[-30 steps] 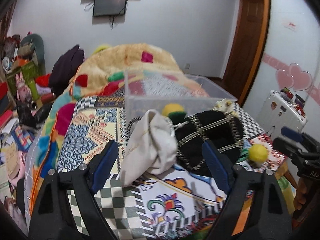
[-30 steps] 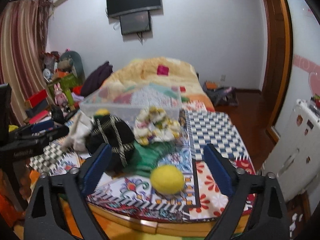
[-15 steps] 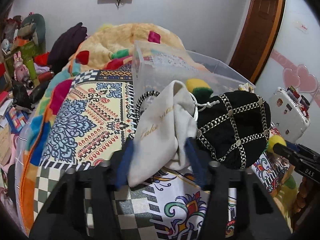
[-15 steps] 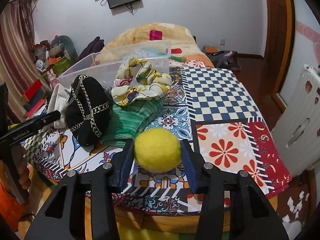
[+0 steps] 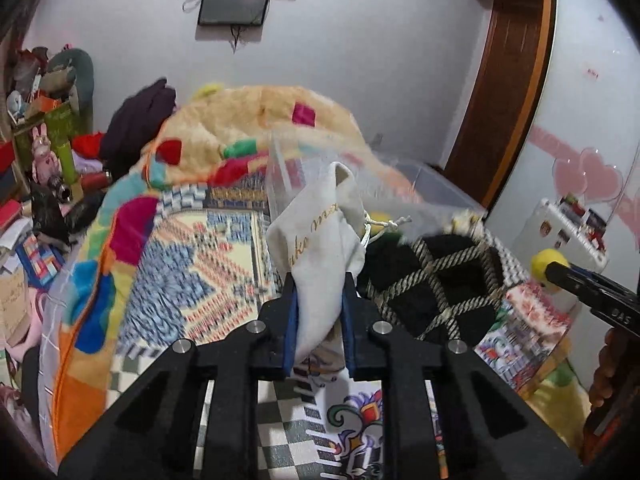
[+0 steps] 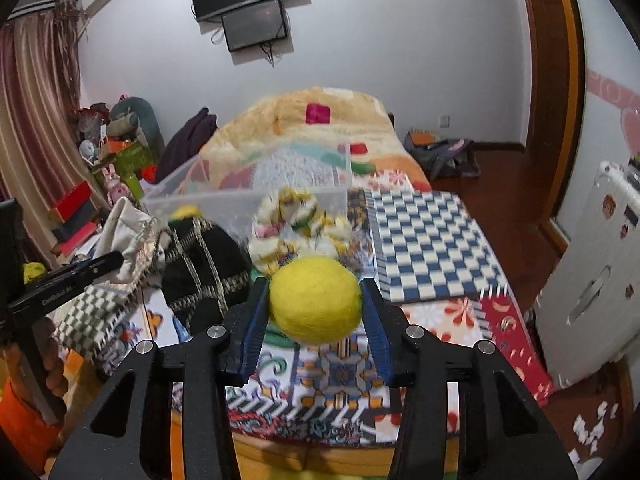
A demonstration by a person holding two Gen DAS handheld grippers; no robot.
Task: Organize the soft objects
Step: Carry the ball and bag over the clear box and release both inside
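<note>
Half a second ago both tools had only just closed around their things on the bed [image 6: 432, 232]; now we have both lifted clear. Our left tool [image 5: 319, 320] is clamped on the lower end of the pouch [image 5: 320, 248], a cream drawstring bag whose upper part stands up in front of the near left corner of the bin [image 5: 436, 190]. Our right tool [image 6: 316, 322] is pinched on the ball [image 6: 315, 298], a yellow felt ball that bulges a little between the blue pads [image 6: 374, 320] and now hangs above the patterned cover. A second ago both tools stood wide open, with pouch and ball lying loose. Blur across the cover in both views suggests we are moving. That leaves the black bag [image 5: 436, 284], the scarf [image 6: 300, 224] and a green knit piece, mostly hidden behind the ball, on the bed just near of the clear bin, with a second yellow-and-green ball tucked behind the black bag. We judge the pickup done for these two, and the next step is carrying them over the bin's near wall and letting go; the pouch hangs limp, so it may snag on the rim.
</note>
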